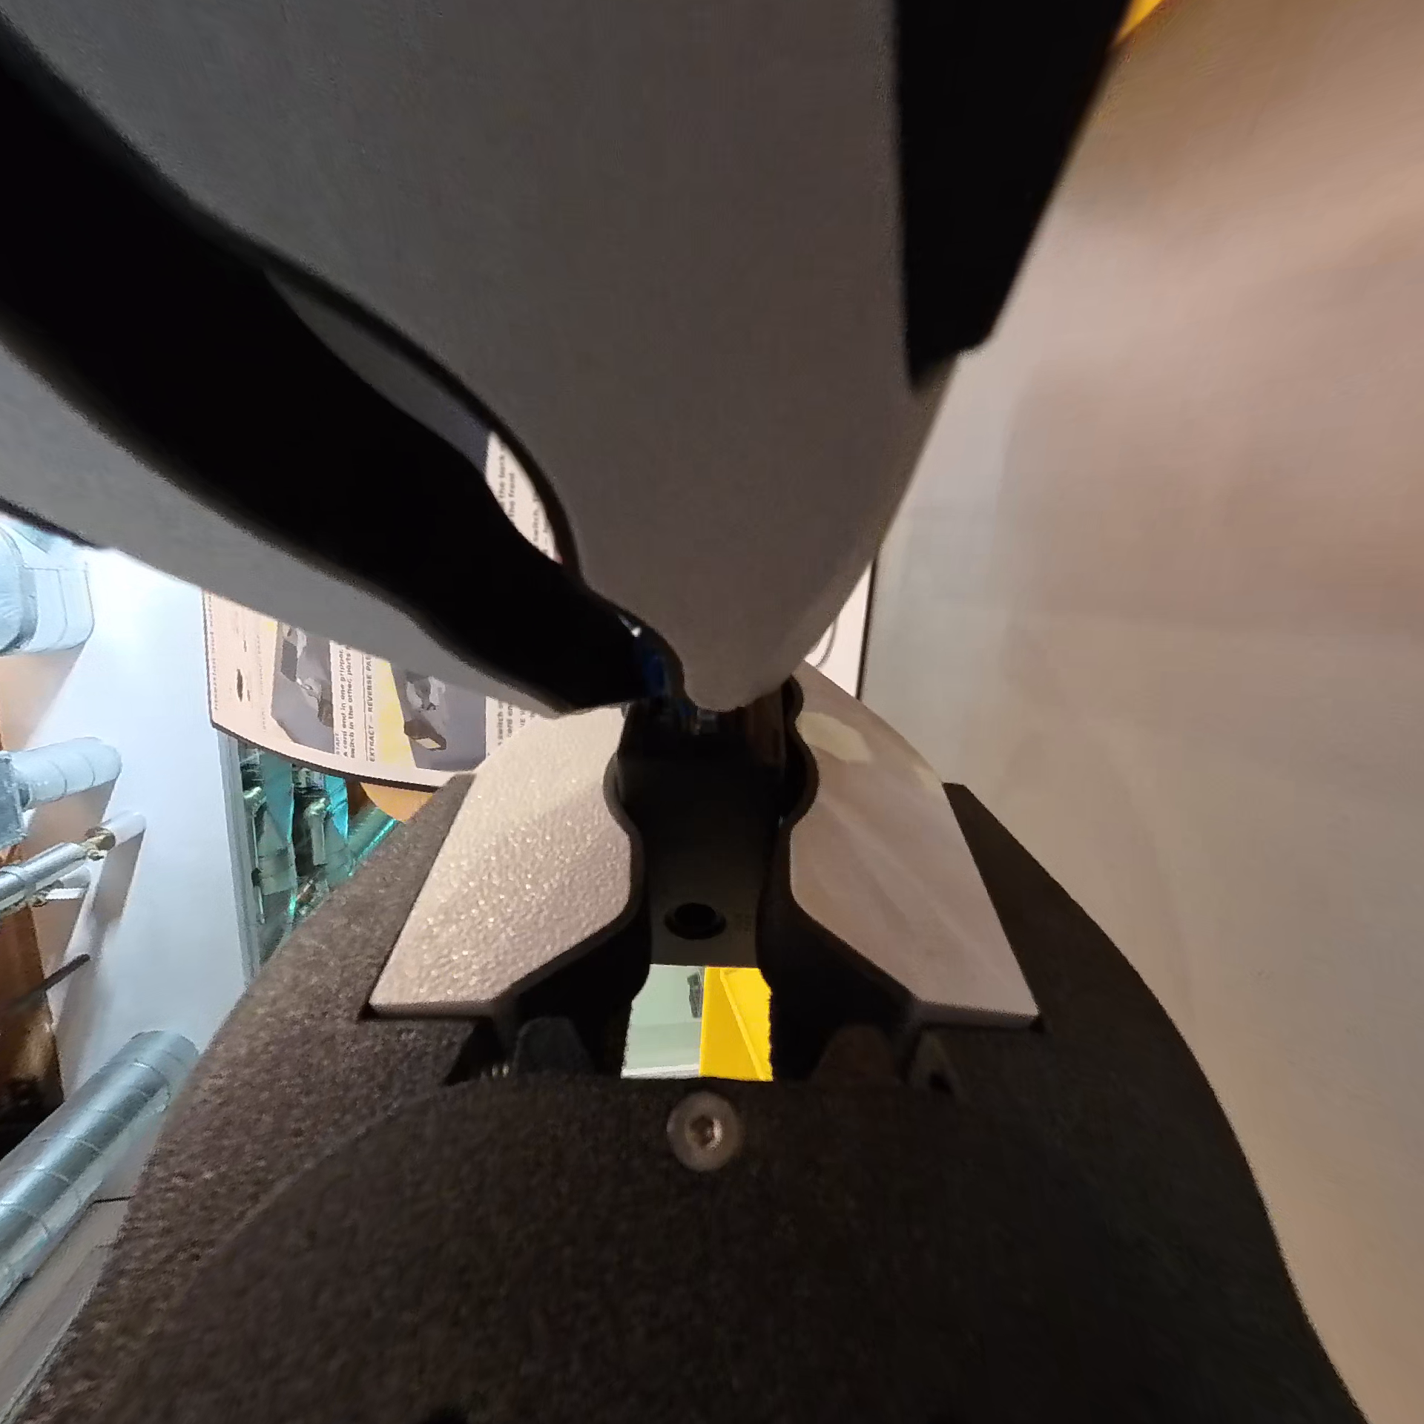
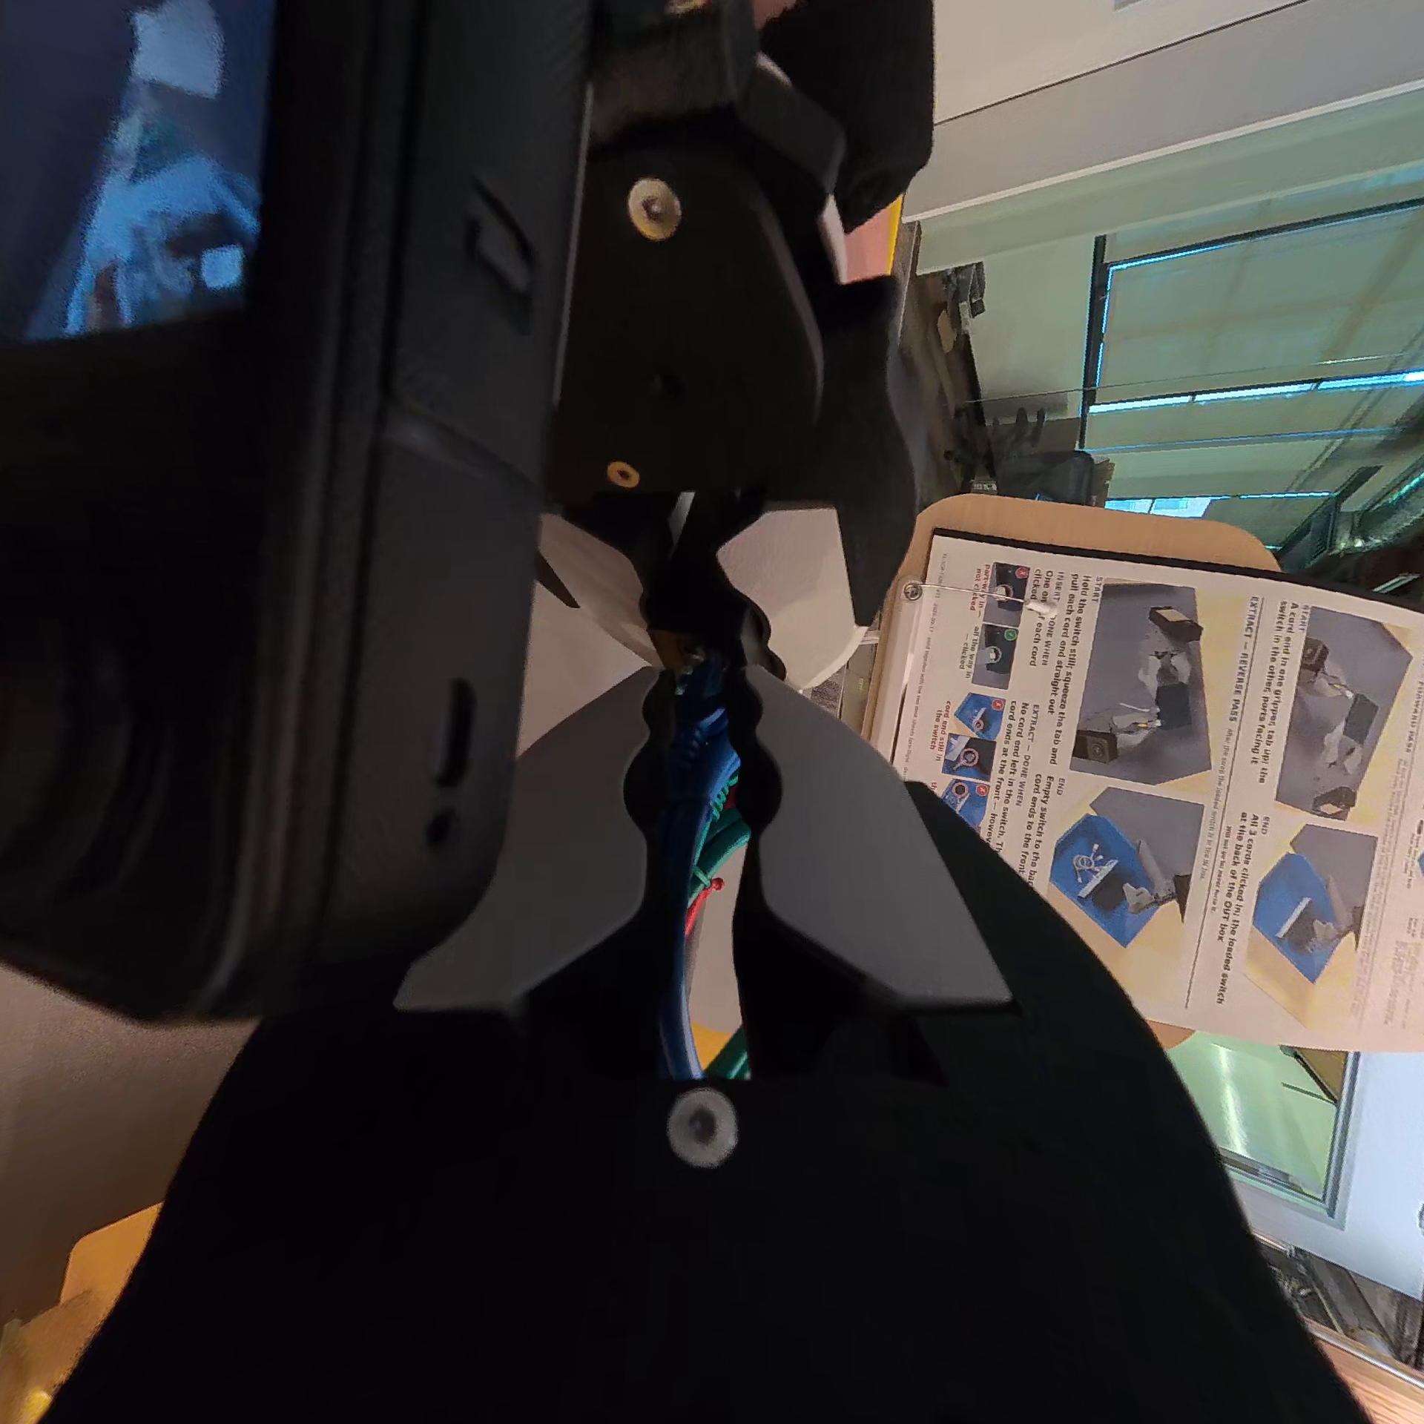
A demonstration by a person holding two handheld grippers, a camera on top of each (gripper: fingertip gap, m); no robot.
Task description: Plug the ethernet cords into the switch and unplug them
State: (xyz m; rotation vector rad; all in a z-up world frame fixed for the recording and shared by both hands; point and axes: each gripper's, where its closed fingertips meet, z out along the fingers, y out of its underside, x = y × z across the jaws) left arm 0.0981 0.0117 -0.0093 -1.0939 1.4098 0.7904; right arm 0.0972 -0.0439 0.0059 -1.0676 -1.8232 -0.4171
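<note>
My right gripper [image 2: 705, 678], closed on the blue ethernet cord [image 2: 705, 740], meets my left gripper [image 2: 678, 593], whose closed tips presumably steady the mostly hidden switch, so the plug, just beyond my fingertips, can travel straight along the port axis.

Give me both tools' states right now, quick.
Left tool: closed, fingers together; what it pinches, if anything, is hidden.
Right tool: closed on the blue ethernet cord, near its plug end.

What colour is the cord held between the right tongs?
Blue cord, best seen in the right wrist view.
</note>
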